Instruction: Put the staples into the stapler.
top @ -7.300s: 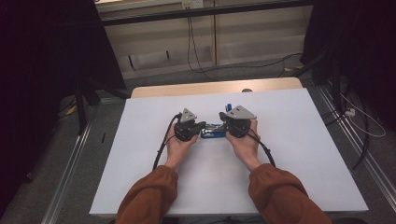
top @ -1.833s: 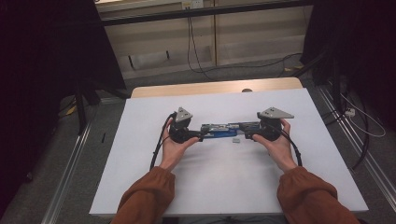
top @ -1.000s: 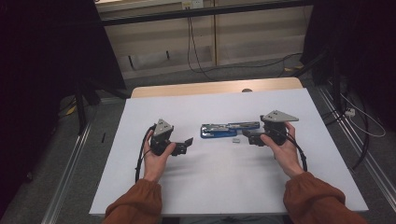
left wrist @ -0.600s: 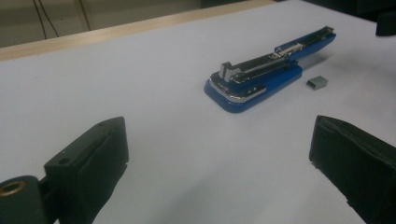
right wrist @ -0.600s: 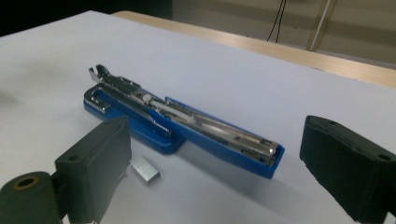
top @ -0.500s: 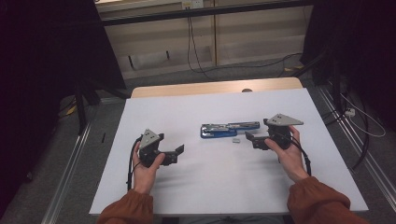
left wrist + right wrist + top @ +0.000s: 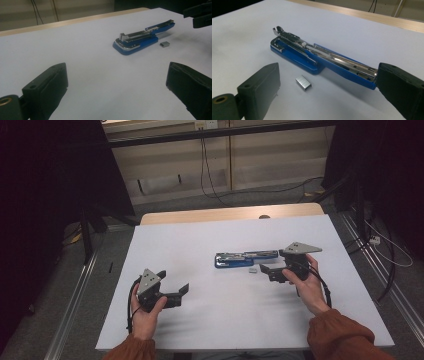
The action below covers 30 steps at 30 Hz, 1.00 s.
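A blue stapler (image 7: 245, 259) lies swung open flat on the white table (image 7: 200, 245), its chrome staple channel facing up. A small block of staples (image 7: 252, 269) rests just in front of it. My right gripper (image 7: 267, 272) is open, low over the table just right of the staples; in the right gripper view the staples (image 7: 303, 82) lie between the spread jaws of the right gripper (image 7: 329, 80), and the stapler (image 7: 312, 55) is just beyond. My left gripper (image 7: 174, 282) is open and empty at the front left; the stapler (image 7: 140, 40) and staples (image 7: 164, 44) lie well ahead.
A wooden strip (image 7: 225, 214) borders the table's far edge. Cables run over the floor behind and to the right. The right gripper (image 7: 200, 15) shows at the top right of the left gripper view.
Both grippers were at the stapler, which then lay swung open. The left gripper has let go and drawn back to the front left. The right gripper has backed off to the right.
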Tool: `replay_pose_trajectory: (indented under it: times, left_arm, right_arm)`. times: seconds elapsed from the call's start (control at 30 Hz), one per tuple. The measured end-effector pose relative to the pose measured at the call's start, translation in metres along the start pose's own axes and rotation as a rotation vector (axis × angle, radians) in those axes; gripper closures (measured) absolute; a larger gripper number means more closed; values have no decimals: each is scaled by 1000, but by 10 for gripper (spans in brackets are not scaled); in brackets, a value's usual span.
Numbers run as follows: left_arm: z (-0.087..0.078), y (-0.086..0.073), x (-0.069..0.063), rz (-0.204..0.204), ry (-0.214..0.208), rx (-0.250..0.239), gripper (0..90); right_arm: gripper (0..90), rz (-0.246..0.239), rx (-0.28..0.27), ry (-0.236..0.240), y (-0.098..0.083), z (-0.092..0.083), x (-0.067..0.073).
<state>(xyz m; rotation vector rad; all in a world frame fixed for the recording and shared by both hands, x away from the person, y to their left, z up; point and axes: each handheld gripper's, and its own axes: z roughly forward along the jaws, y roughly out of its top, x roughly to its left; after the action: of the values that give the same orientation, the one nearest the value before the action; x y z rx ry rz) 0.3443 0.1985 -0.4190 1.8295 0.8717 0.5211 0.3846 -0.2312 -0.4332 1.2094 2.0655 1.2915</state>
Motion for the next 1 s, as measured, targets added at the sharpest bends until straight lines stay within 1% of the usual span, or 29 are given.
replay_pose_trajectory:
  times: [0.07, 0.13, 0.17, 0.2, 0.23, 0.3, 0.33, 0.37, 0.4, 0.43, 0.47, 0.5, 0.57, 0.63, 0.67, 0.7, 0.73, 0.77, 0.8, 0.87, 0.9, 0.93, 0.97, 1.0]
  left_arm:
    - [-2, -4, -4, -4, 7, -8, 44]
    - [-3, -7, -7, 0, 0, 8, 45]
    - [-4, -8, -9, -5, -2, 10, 46]
    - [-6, -8, -9, 2, -7, 10, 46]
    - [-8, -9, -10, 0, -11, 5, 46]
    - [-12, -10, -11, -6, -10, 6, 46]
    - [-14, -11, -11, -6, -9, 4, 46]
    - [-17, -11, -12, -6, 13, 5, 46]
    - [-18, -11, -12, -10, 36, -7, 46]
    - [-19, -11, -11, -17, 42, -4, 43]
    - [-19, -11, -10, -31, 39, -7, 43]
    - [-18, -11, -9, -36, 39, -3, 43]
    - [-16, -10, -10, -28, 42, 6, 43]
    - [-15, -9, -12, -25, 29, 8, 43]
    - [-14, -9, -14, -25, 26, 4, 43]
    - [-14, -9, -15, -11, 26, 9, 43]
    - [-13, -9, -16, -9, 23, 12, 44]
    - [-11, -9, -18, 3, 15, 23, 44]
    - [-11, -9, -18, 3, 15, 23, 44]
    - [-11, -8, -19, 15, 14, 23, 44]
    - [-11, -8, -19, 19, 10, 23, 44]
    - [-11, -8, -20, 21, 6, 24, 45]
    - [-10, -8, -20, 34, 5, 30, 45]
    - [-10, -8, -20, 41, 2, 30, 45]
  right_arm:
    - [50, 0, 5, 23, 1, 2, 0]
    - [51, -5, 7, 30, 1, 4, -1]
    - [57, -4, 21, 46, 0, 6, -2]
    - [57, -4, 21, 46, 0, 6, -2]
    - [59, -7, 36, 67, 1, 7, -1]
    - [64, -16, 52, 83, 2, 8, 0]
    - [64, -16, 52, 83, 2, 8, 0]
    - [64, -12, 58, 92, 3, 8, 0]
    - [63, -10, 65, 106, 3, 9, 0]
    - [61, -12, 71, 108, 4, 10, 0]
    - [56, -13, 65, 112, 4, 10, -1]
    - [54, -6, 62, 122, 4, 11, -1]
    - [48, -15, 70, 136, 7, 11, -1]
    - [49, -22, 77, 157, 10, 12, 0]
    - [53, -23, 89, 169, 12, 13, 0]
    - [64, -32, 118, 192, 13, 14, 1]
    - [71, -48, 151, 221, 14, 15, 2]
    - [73, -75, 187, 242, 15, 18, 6]
    - [73, -75, 187, 242, 15, 18, 6]
    - [90, -101, 215, 258, 16, 21, 8]
    - [95, -128, 248, 264, 18, 24, 10]
    - [109, -138, 270, 269, 19, 25, 10]
    - [109, -138, 270, 269, 19, 25, 10]
    - [131, -151, 295, 281, 20, 27, 10]
